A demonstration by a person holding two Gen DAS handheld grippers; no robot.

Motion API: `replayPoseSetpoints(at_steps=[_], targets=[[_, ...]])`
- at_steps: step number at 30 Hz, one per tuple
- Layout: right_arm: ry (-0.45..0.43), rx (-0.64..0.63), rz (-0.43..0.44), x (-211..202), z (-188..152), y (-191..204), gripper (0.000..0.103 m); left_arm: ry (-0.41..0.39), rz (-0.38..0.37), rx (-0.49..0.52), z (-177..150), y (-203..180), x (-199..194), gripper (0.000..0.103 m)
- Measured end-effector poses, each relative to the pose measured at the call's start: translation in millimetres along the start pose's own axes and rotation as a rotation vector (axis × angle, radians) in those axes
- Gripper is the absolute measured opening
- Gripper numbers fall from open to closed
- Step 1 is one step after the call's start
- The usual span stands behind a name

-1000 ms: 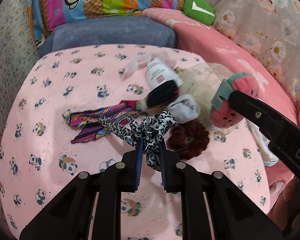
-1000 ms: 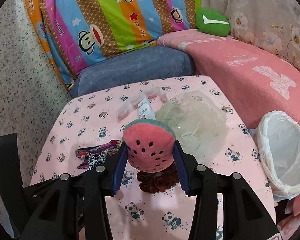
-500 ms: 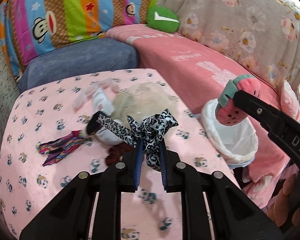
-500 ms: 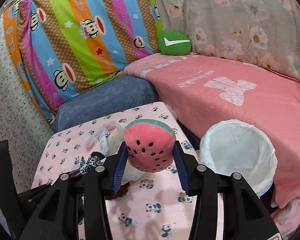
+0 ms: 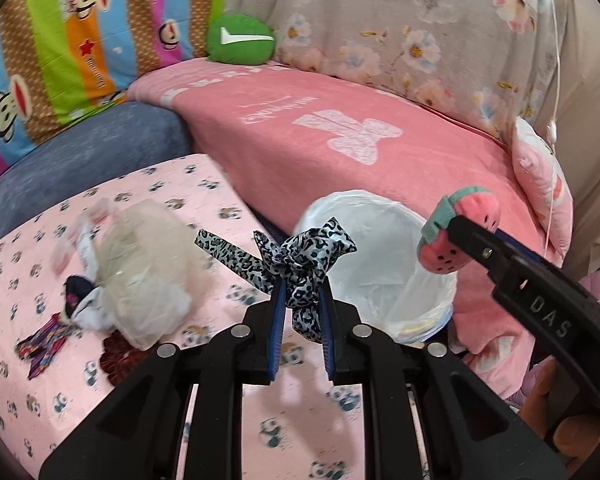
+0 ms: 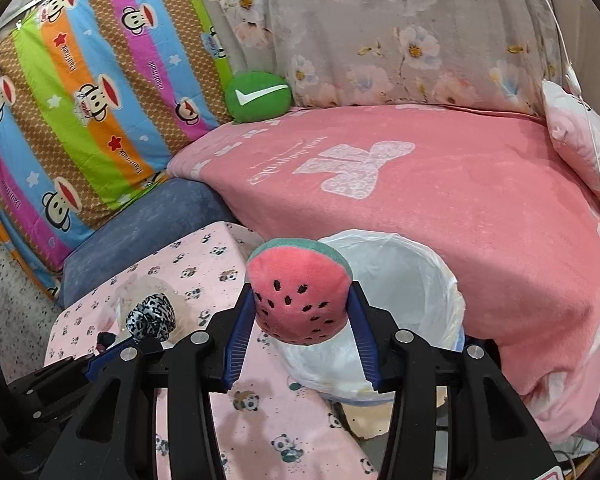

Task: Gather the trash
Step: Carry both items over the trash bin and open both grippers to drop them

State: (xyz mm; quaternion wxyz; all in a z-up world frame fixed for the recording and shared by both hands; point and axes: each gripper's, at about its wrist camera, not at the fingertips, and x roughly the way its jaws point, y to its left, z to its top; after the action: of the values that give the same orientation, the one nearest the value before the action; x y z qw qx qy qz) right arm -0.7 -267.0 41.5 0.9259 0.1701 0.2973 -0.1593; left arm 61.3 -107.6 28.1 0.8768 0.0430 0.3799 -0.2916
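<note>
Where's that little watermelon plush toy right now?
The watermelon plush is pinched in the right gripper, held in the air in front of the white-lined bin that stands between the panda-print table and the pink bed.

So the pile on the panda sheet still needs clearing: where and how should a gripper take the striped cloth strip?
Grip the striped cloth strip at its free fanned end, coming down from above with jaws across its width. It lies flat, and its other end runs under the white pile, so that side is blocked.
</note>
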Motion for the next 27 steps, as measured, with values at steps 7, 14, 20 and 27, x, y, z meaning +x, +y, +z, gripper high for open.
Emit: replayPoseSetpoints(at_steps=[7, 14, 20, 27], targets=[[-0.001, 0.049, -0.044, 13.0, 5.6, -35.2, 0.046, 0.013, -0.073, 0.055, 15.3, -35.9, 26.7, 0.017], [0.009, 0.073, -0.090, 29.8, 12.5, -59.8, 0.047, 0.030, -0.115, 0.075, 28.1, -51.7, 55.4, 0.022], [-0.008, 0.085, -0.109, 40.8, 20.7, -65.2, 0.057, -0.008, -0.090, 0.045, 37.8, -47.4, 64.4, 0.064], [-0.020, 0.086, -0.107, 41.3, 21.0, -58.2, 0.067, -0.025, -0.036, -0.003, 41.0, -24.4, 59.1, 0.072]])
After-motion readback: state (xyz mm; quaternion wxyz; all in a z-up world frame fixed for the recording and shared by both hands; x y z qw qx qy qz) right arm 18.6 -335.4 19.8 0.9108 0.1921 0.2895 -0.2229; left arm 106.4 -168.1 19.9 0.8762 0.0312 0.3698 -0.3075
